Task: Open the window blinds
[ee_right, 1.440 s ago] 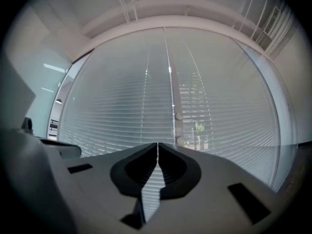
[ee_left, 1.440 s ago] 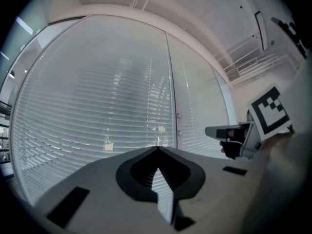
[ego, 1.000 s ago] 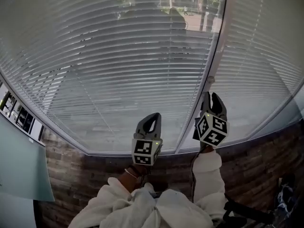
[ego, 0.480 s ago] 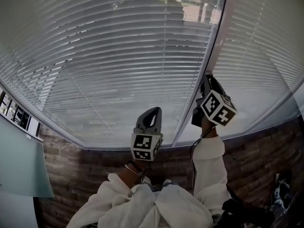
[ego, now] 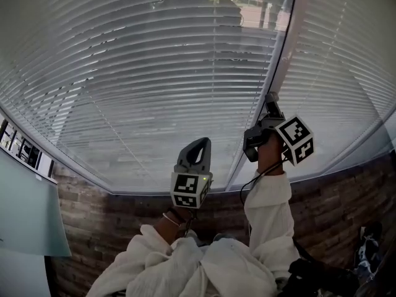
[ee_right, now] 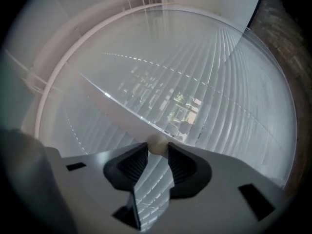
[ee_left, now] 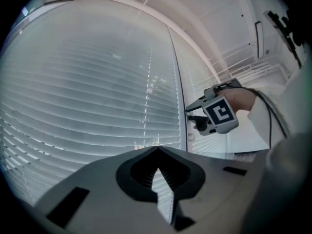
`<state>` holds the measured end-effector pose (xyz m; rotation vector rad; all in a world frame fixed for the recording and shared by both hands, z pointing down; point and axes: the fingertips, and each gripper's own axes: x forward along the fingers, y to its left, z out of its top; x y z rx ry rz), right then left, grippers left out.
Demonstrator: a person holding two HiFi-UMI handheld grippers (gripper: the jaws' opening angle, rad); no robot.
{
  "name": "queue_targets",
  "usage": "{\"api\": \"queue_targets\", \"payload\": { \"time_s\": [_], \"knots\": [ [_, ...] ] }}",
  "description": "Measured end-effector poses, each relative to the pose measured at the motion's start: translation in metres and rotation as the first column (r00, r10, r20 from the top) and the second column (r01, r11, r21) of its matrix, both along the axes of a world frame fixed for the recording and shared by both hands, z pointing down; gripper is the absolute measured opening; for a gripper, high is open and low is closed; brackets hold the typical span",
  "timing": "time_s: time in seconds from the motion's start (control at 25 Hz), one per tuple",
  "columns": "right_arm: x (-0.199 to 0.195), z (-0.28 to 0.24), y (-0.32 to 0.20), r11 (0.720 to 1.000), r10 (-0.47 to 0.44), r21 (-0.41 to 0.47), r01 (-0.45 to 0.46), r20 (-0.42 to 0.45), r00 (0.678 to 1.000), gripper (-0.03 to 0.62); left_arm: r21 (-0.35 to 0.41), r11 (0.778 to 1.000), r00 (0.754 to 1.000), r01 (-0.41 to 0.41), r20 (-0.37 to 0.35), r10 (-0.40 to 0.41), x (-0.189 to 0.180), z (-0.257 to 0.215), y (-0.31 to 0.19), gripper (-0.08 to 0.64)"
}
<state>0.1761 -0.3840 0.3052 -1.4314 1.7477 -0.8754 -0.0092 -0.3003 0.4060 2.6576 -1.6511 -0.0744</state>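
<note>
Clear plastic wand (ee_right: 122, 111), likely light, stiff and slick, hangs before the blinds (ego: 154, 73) ahead. Its knob (ee_right: 157, 144) sits between the right gripper's (ee_right: 157, 150) just-opened, wide jaw tips. Grip best above the knob. Left gripper (ee_left: 157, 151) closed, empty.

Two blinds hung there: a wide blind (ego: 142, 85) and a narrow blind (ego: 346, 73), with one post (ego: 289, 42) between. Two grippers showed, the left gripper (ego: 201, 142) and the right gripper (ego: 270, 101), whose jaws had just been opening with one knob (ee_right: 157, 145) between them. There were two cubes, a left cube (ego: 190, 190) and a right cube (ego: 297, 140); two sleeves, a left sleeve (ego: 142, 258) and a right sleeve (ego: 266, 209); one brick wall (ego: 124, 228); one panel (ego: 25, 215).
</note>
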Motion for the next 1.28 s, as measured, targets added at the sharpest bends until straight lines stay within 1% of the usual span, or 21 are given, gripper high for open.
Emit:
{"api": "queue_targets", "payload": {
  "time_s": [0.16, 0.24, 0.28, 0.36, 0.44, 0.52, 0.56, 0.6, 0.64, 0.68, 0.72, 0.76, 0.8, 0.84, 0.96, 1.0, 1.08, 1.16, 1.2, 1.28],
  "knots": [
    [0.001, -0.001, -0.001, 1.0, -0.018, 0.01, 0.017, 0.039, 0.999, 0.129, -0.012, 1.0, 1.0, -0.001, -0.003, 0.001, 0.0, 0.006, -0.005, 0.0],
    [0.0, -0.001, -0.002, 1.0, -0.025, 0.011, 0.024, 0.032, 0.999, 0.129, -0.017, 1.0, 1.0, -0.007, -0.006, 0.007, 0.002, 0.007, -0.006, 0.0],
    [0.0, -0.001, -0.002, 1.0, -0.026, 0.011, 0.026, 0.011, 1.0, 0.129, -0.018, 1.0, 1.0, -0.013, -0.006, 0.013, 0.004, 0.008, -0.006, 0.0],
    [0.0, -0.002, -0.002, 1.0, -0.021, 0.009, 0.022, -0.087, 0.996, 0.129, -0.017, 1.0, 1.0, -0.024, -0.004, 0.024, 0.009, 0.009, -0.006, 0.0],
    [-0.001, -0.002, -0.003, 1.0, -0.011, 0.012, 0.014, -0.199, 0.98, 0.129, -0.019, 0.999, 1.0, -0.031, 0.0, 0.031, 0.011, 0.012, -0.005, 0.0],
    [-0.001, -0.001, -0.002, 1.0, -0.004, 0.018, 0.009, -0.278, 0.96, 0.129, -0.026, 0.999, 0.999, -0.036, 0.005, 0.036, 0.013, 0.015, -0.004, 0.0],
    [-0.001, -0.001, -0.002, 1.0, 0.005, 0.018, 0.001, -0.332, 0.943, 0.128, -0.029, 0.999, 0.999, -0.039, 0.008, 0.039, 0.013, 0.017, -0.003, 0.0],
    [0.0, 0.0, -0.003, 1.0, 0.021, 0.018, -0.014, -0.406, 0.914, 0.127, -0.032, 0.999, 0.999, -0.04, 0.011, 0.04, 0.013, 0.019, -0.003, 0.0],
    [0.001, 0.001, -0.003, 0.999, 0.041, 0.021, -0.036, -0.496, 0.867, 0.127, -0.036, 0.999, 0.999, -0.041, 0.014, 0.041, 0.013, 0.021, -0.002, 0.0],
    [0.001, 0.001, -0.003, 0.998, 0.062, 0.027, -0.057, -0.59, 0.805, 0.127, -0.039, 0.998, 0.999, -0.041, 0.015, 0.041, 0.012, 0.023, -0.002, 0.0],
    [0.001, 0.002, -0.003, 0.997, 0.079, 0.036, -0.074, -0.673, 0.736, 0.127, -0.044, 0.998, 0.999, -0.04, 0.016, 0.041, 0.011, 0.025, -0.002, 0.0],
    [0.001, 0.002, -0.003, 0.996, 0.088, 0.044, -0.082, -0.738, 0.669, 0.127, -0.048, 0.998, 0.999, -0.039, 0.018, 0.04, 0.01, 0.027, -0.001, 0.0],
    [0.001, 0.002, -0.003, 0.995, 0.091, 0.051, -0.084, -0.786, 0.611, 0.126, -0.052, 0.998, 0.999, -0.037, 0.018, 0.038, 0.008, 0.029, -0.001, 0.0],
    [0.0, 0.002, -0.003, 0.995, 0.091, 0.055, -0.081, -0.822, 0.563, 0.127, -0.056, 0.998, 0.999, -0.034, 0.018, 0.035, 0.007, 0.03, -0.001, 0.0],
    [-0.001, 0.001, -0.002, 0.996, 0.087, 0.066, -0.064, -0.896, 0.435, 0.127, -0.066, 0.997, 0.999, -0.028, 0.014, 0.029, 0.003, 0.034, -0.001, 0.0],
    [-0.002, 0.0, -0.002, 0.996, 0.088, 0.07, -0.06, -0.918, 0.387, 0.127, -0.068, 0.997, 0.999, -0.028, 0.014, 0.029, 0.003, 0.035, -0.001, 0.0],
    [-0.004, -0.003, -0.001, 0.995, 0.094, 0.083, -0.052, -0.957, 0.273, 0.127, -0.069, 0.997, 0.999, -0.029, 0.015, 0.03, 0.003, 0.035, -0.001, 0.0],
    [-0.008, -0.006, 0.0, 0.995, 0.099, 0.094, -0.038, -0.985, 0.142, 0.127, -0.069, 0.997, 0.999, -0.03, 0.017, 0.032, 0.003, 0.036, -0.001, 0.0],
    [-0.009, -0.007, 0.0, 0.995, 0.098, 0.096, -0.032, -0.993, 0.069, 0.127, -0.07, 0.997, 0.999, -0.03, 0.017, 0.031, 0.004, 0.036, -0.001, 0.0],
    [-0.01, -0.006, 0.001, 0.995, 0.095, 0.098, -0.02, -0.991, -0.092, 0.127, -0.074, 0.997, 0.999, -0.03, 0.016, 0.031, 0.004, 0.037, -0.001, 0.0]
  ]
}}
